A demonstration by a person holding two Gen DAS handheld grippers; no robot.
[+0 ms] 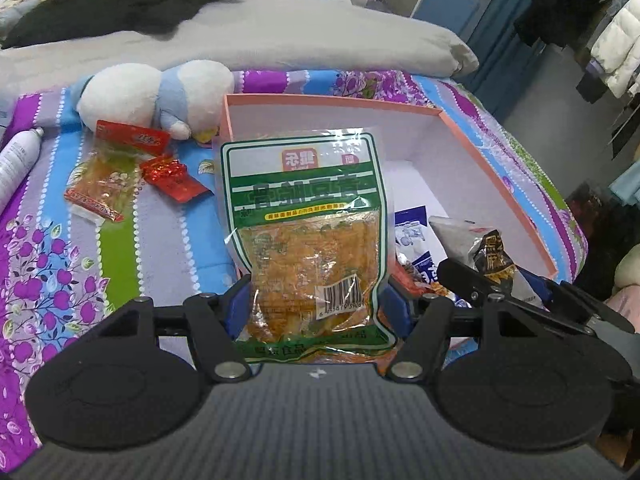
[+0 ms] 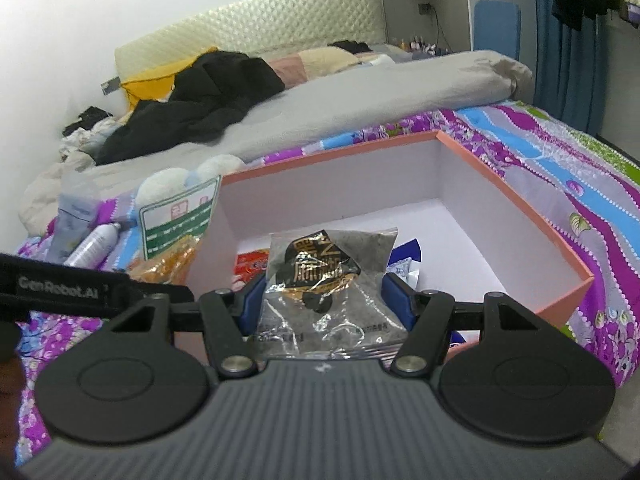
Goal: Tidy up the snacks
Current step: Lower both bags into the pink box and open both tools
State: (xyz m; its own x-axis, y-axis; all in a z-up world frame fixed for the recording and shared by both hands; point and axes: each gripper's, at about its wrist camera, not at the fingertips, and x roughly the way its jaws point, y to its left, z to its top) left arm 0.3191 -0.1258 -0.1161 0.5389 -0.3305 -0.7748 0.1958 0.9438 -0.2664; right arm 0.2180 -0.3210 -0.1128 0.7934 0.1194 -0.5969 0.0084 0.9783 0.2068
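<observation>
While both tools hover at the near end of the shallow pink-rimmed cardboard box [image 2: 520, 216] on the flowered bedspread [image 1: 52, 280], each is clamped on a snack. Blue pads of the left gripper [image 1: 316, 304] press the sides of a green-and-clear plastic pouch of orange dried-tofu strips [image 1: 308, 224], held upright at the box's near left wall, seemingly just outside it. Over the box floor, the right gripper [image 2: 324, 300] squeezes a crinkly grey foil packet with a black-and-gold label [image 2: 320, 276], above a red wrapper [image 2: 250, 262] and a blue-and-white sachet [image 2: 404, 264] already inside. Both packs look light, soft and slick; their film buckles rather than resists, so a grip across the filled middle, as here, should hold better than one on the thin sealed edge. Two small red-and-clear packets [image 1: 120, 168] lie loose on the bedspread beside a white plush toy [image 1: 152, 96], apparently yet to be boxed.
</observation>
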